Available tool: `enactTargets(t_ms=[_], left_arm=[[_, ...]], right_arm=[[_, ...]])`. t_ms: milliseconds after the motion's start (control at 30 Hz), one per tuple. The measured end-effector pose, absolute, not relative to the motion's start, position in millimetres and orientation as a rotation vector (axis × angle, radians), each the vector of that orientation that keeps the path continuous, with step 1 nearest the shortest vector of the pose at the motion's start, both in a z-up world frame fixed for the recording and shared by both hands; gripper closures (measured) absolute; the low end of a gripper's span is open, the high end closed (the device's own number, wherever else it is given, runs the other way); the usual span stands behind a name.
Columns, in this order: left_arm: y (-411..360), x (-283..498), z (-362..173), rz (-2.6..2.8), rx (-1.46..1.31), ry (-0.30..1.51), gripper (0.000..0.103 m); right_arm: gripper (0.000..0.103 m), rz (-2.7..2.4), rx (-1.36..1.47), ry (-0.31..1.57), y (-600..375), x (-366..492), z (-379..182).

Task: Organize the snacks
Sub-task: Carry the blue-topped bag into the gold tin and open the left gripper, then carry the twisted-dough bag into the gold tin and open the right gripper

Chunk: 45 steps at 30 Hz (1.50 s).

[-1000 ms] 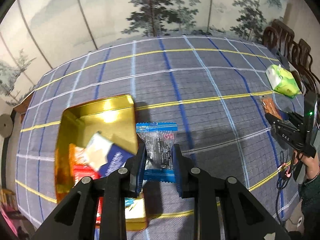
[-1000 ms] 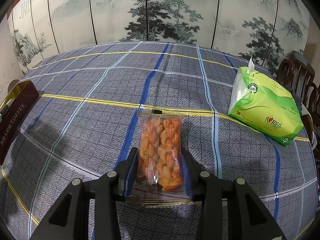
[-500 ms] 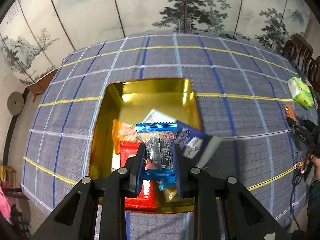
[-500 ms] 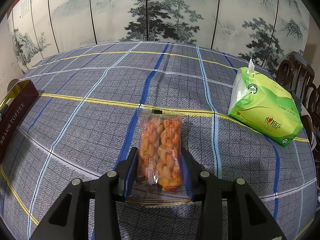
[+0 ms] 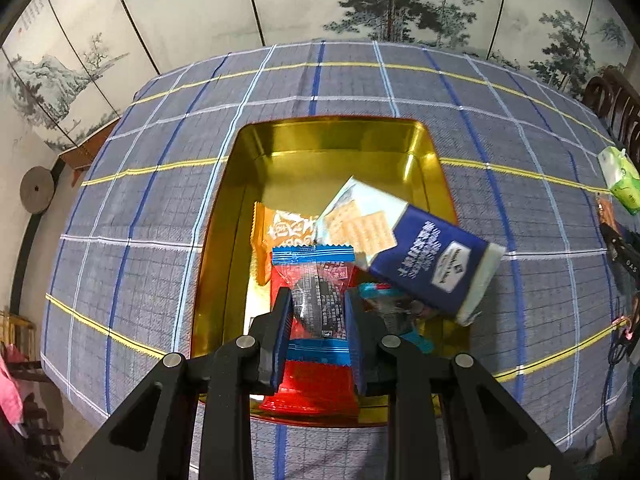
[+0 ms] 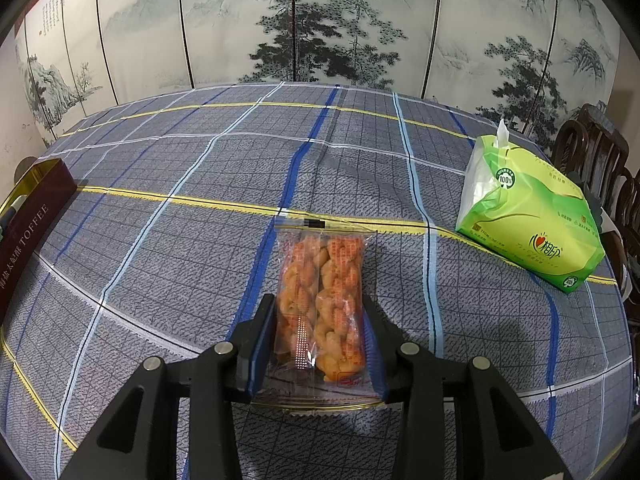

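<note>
Left gripper [image 5: 316,322] pinches the blue-ended candy packet [image 5: 314,296] directly over the gold tin [image 5: 328,136], long axis pointing away from the jaws (drop is straight down). Right gripper [image 6: 318,344] clamps the twist-snack bag [image 6: 324,300] on the tablecloth [image 6: 160,168], well apart from the tin.

We see a bench [image 6: 200,240] covered in a grey-blue checked cloth with yellow and blue lines. A green tissue pack [image 6: 528,216] lies on it toward the right. Behind stands a folding screen [image 6: 320,20] painted with pines and mountains; dark wooden chairs [image 6: 592,152] sit at the right edge.
</note>
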<state>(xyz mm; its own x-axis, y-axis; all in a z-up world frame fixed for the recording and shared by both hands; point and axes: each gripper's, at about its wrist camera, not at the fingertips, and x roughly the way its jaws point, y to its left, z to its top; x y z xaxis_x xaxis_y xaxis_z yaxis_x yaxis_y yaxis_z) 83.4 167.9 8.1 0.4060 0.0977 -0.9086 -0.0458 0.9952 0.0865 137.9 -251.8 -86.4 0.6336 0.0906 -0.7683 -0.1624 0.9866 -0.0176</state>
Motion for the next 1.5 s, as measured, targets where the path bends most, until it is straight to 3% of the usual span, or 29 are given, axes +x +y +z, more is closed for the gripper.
enactTargets(t_ms=[900,1367,1500], left_arm=[[176,79,-6,0.111,0.075,1.164,0.073],[174,67,16,0.129,0.046,1.101,0.042],[174,61,20,0.138,0.027,1.093,0.038]], right_arm=[[0.062,0.141,-0.092,0.872,-254,138,-86],[0.063,0.091,-0.076,0.907,-252,139,-82],[0.063,0.048,-0.087,0.904,-247,138,-81]])
